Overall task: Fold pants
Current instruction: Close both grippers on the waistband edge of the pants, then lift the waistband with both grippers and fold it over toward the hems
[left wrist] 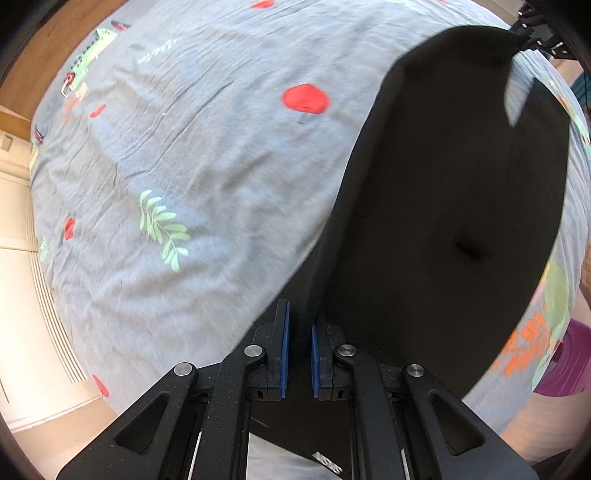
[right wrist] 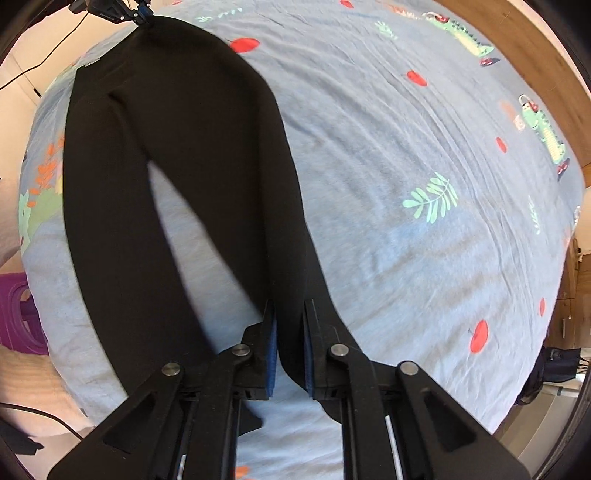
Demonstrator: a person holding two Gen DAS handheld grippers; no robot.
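Observation:
Black pants (left wrist: 443, 203) hang stretched between my two grippers above a bed. My left gripper (left wrist: 299, 332) is shut on a fold of the black fabric, which rises between its blue pads. At the top right of the left wrist view, my right gripper (left wrist: 532, 37) pinches the far corner. In the right wrist view the pants (right wrist: 221, 129) show two legs with a wedge of sheet between them. There my right gripper (right wrist: 290, 332) is shut on the nearer leg's edge, and the left gripper (right wrist: 136, 14) holds the far end at the top left.
The bed sheet (left wrist: 184, 147) is blue-grey with red apples, green leaves and crocodiles, lightly wrinkled. Brown wood (right wrist: 546, 55) borders its far side. A purple object (right wrist: 18, 314) sits beside the bed. White furniture (left wrist: 22, 258) stands past the sheet's left edge.

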